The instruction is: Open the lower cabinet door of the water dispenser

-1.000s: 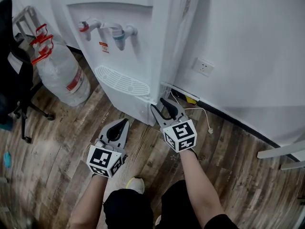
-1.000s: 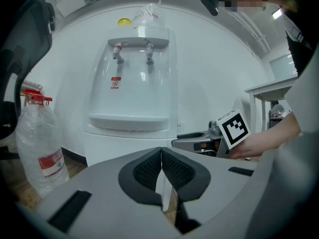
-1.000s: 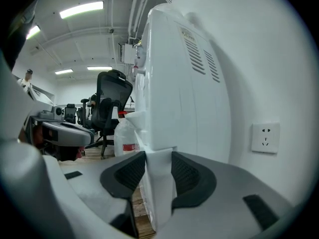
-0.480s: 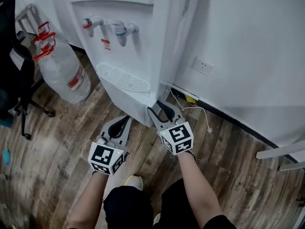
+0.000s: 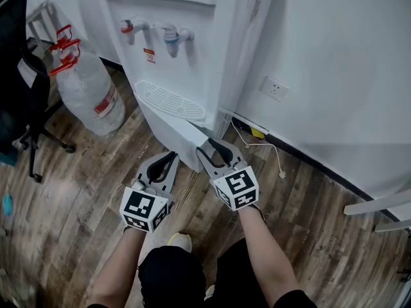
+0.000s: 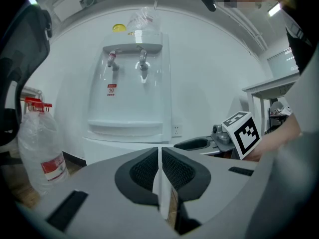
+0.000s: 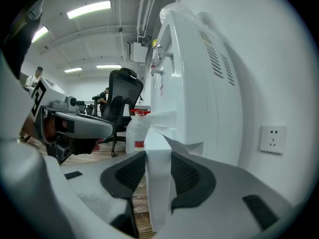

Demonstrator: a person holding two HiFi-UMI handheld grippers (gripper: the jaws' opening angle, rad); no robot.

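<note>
The white water dispenser (image 5: 186, 43) stands against the wall, with red and blue taps above a drip tray. Its lower cabinet door (image 5: 168, 133) stands slightly ajar, its free edge swung out from the right corner. My right gripper (image 5: 207, 147) is shut on that door edge (image 7: 158, 183), and the white panel fills the gap between the pads. My left gripper (image 5: 166, 160) hovers just left of it over the floor, in front of the door, jaws shut and empty (image 6: 160, 176). The right gripper (image 6: 199, 144) also shows in the left gripper view, at the door's edge.
A large water bottle (image 5: 90, 92) with red handles leans left of the dispenser, beside a black office chair (image 5: 22, 101). A wall socket (image 5: 274, 89) and a loose cable (image 5: 270, 149) lie to the right. White furniture legs (image 5: 379, 204) reach in at the far right.
My right gripper has drawn back toward me and leftward with the door edge in it, and the door has swung out a little. The left gripper has stayed put.
</note>
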